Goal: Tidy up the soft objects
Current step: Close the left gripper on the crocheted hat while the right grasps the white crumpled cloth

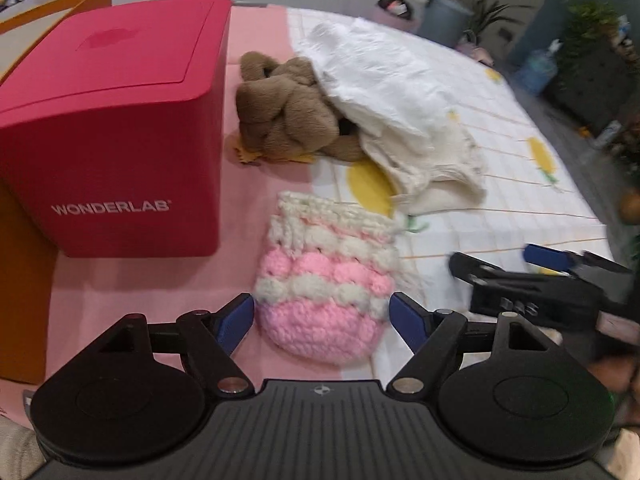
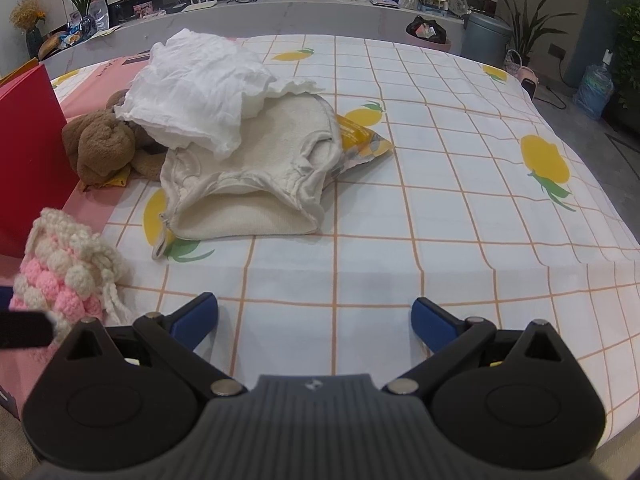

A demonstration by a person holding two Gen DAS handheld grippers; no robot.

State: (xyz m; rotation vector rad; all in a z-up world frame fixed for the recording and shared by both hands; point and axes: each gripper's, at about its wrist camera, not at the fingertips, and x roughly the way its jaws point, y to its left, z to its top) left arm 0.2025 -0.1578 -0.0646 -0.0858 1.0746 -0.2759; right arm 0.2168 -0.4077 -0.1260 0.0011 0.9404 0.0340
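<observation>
Apparently between picks: left gripper (image 1: pixel 322 318) spread wide, crocheted pouch (image 1: pixel 326 280) lying between its jaws on pink cloth, seemingly unpinched. Right gripper (image 2: pixel 315 318) spread, empty over checked sheet (image 2: pixel 440 200). Next: pick from pile ahead. Only right view revealed yellow packet (image 2: pixel 360 136) under cream garment (image 2: pixel 248 176).

Brown plush toy (image 2: pixel 100 142) half hidden under white cloth (image 2: pixel 196 88); yellow packet (image 2: pixel 360 136) mostly under cream garment (image 2: pixel 256 168).
</observation>
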